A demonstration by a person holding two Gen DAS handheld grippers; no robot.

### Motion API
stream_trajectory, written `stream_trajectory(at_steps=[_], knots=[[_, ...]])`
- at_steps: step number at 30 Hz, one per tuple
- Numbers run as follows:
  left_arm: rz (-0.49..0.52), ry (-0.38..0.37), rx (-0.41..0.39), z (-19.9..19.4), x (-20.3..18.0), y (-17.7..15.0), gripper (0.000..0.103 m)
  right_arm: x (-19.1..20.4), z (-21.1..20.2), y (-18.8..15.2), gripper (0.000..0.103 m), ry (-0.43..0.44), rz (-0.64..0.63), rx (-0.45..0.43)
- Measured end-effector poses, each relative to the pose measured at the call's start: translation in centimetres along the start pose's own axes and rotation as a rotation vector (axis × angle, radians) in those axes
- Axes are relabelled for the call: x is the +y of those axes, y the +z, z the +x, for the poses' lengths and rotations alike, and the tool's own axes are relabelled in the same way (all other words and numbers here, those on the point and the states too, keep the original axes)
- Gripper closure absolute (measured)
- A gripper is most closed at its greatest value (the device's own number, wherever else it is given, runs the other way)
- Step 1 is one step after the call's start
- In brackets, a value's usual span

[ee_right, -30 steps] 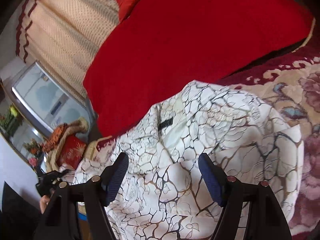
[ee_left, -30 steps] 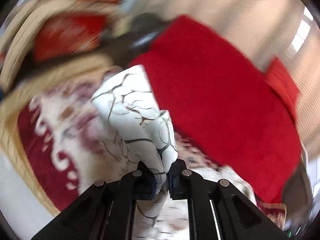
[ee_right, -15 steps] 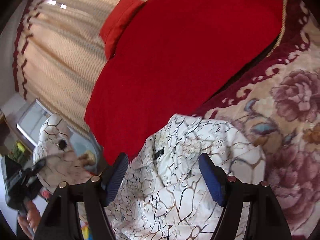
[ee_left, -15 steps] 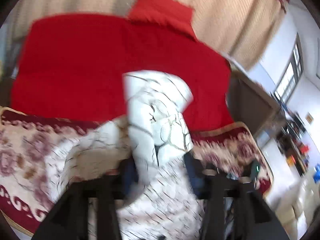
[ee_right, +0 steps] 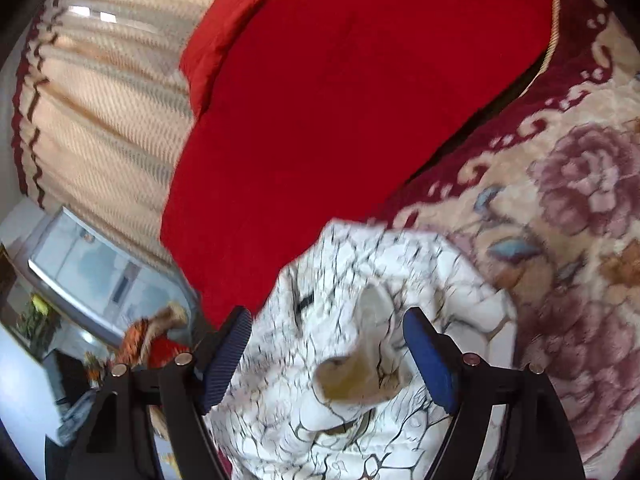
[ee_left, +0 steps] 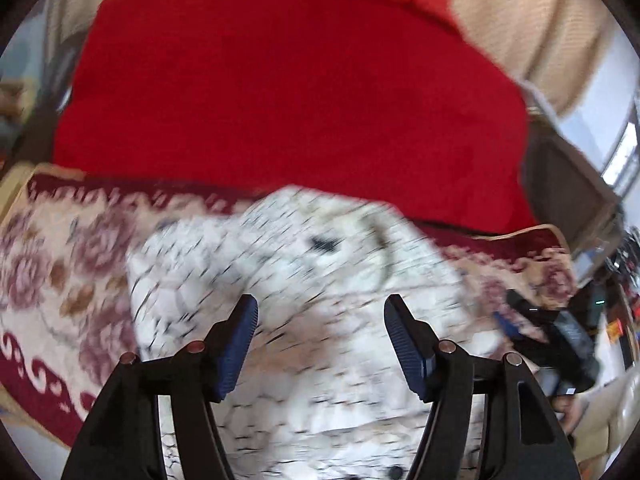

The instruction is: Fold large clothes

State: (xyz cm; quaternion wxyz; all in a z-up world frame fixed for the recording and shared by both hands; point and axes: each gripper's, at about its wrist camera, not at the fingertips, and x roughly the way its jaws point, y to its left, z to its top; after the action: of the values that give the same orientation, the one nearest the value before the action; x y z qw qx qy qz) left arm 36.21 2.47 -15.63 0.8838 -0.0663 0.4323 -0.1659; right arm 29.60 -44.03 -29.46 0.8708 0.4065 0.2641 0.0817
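Garment: a white garment [ee_left: 320, 320] printed with thin dark crackle lines, soft and rumpled, bunched into a rounded heap. A small dark label shows near its upper edge in both views.
Garment detail: in the right wrist view a fold [ee_right: 368, 360] is turned up, showing a plain beige inner side.
Garment place: it lies on the floral blanket, just below the edge of the red cloth, and fills the lower middle of both views.
Garment axis: too bunched and blurred to tell a long axis; the label end lies toward the red cloth.
Left hand-held gripper [ee_left: 320, 344]: its jaws have just been opening and stand apart, blue ribbed pads clear of the fabric; the garment lies below and between them, not pinched.
Right hand-held gripper [ee_right: 328, 356]: jaws apart, blue ribbed pads either side of the turned-up fold, not pressing on it. It also shows in the left wrist view at the right edge, black and blurred.
Blanket [ee_right: 580, 240]: thick plush, cream ground with mauve roses, blue and tan leaves, and a dark red scrolled border with a cord edge.
Red cloth [ee_left: 280, 88]: plain, matte, bright red, spread flat beyond the blanket; a smaller red piece [ee_right: 216, 40] lies at its far end.
Curtain [ee_right: 104, 120]: beige, ribbed weave, hanging in folds with dark red trim.
Room: a window [ee_left: 620, 152] on the right of the left wrist view; a glass-fronted panel [ee_right: 88, 264] and blurred clutter at the lower left of the right wrist view.
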Motion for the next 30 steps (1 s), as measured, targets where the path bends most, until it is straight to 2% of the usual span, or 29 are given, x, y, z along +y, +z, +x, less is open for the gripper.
stream_trajectory(at_steps=[4,7,8,9,10,13,17,19,22,23,25,28,29,30], knots=[[-0.072,0.089,0.085,4.2,3.4,-2.5,0.036,0.2,3.1,-1.1,0.022,-0.079,-0.046,0.129],[-0.144,0.078,0.13,6.0,5.5,-4.5,0.036,0.7,5.2,-2.4,0.026,-0.086,-0.097,0.218],[-0.157,0.077,0.14,6.4,5.9,-5.0,0.037,1.2,5.5,-2.8,0.046,-0.116,-0.143,0.228],[-0.167,0.073,0.144,6.5,6.0,-5.5,0.037,1.8,5.8,-3.4,0.074,-0.166,-0.216,0.23],[-0.174,0.065,0.139,6.4,6.2,-6.0,0.037,2.3,5.9,-3.9,0.074,-0.178,-0.264,0.237],[-0.164,0.029,0.098,5.4,6.1,-7.6,0.036,3.4,3.4,-4.6,0.075,-0.1,-0.277,0.196],[-0.138,0.029,0.07,4.8,5.8,-9.1,0.037,5.4,-0.7,-5.9,0.08,-0.151,-0.435,0.075],[-0.115,0.033,0.04,4.5,5.6,-9.8,0.036,5.1,-1.6,-6.8,0.08,-0.183,-0.47,0.099],[-0.068,0.046,0.017,4.5,4.8,-10.0,0.034,2.3,-1.3,-8.0,0.08,-0.252,-0.42,0.196],[-0.038,0.06,0.008,4.6,4.4,-10.2,0.031,1.5,-1.0,-8.2,0.079,-0.291,-0.403,0.227],[0.013,0.083,-0.001,4.7,3.5,-10.7,0.028,0.7,-1.3,-7.6,0.078,-0.281,-0.337,0.235],[0.091,0.107,-0.019,4.6,2.1,-11.0,0.023,1.2,-3.2,-5.7,0.072,-0.291,-0.263,0.14],[0.105,0.112,-0.019,4.7,1.9,-11.1,0.022,1.4,-3.9,-5.3,0.055,-0.282,-0.257,0.095],[0.112,0.118,-0.016,4.8,1.8,-11.2,0.022,1.9,-4.4,-4.9,0.018,-0.259,-0.251,0.05]])
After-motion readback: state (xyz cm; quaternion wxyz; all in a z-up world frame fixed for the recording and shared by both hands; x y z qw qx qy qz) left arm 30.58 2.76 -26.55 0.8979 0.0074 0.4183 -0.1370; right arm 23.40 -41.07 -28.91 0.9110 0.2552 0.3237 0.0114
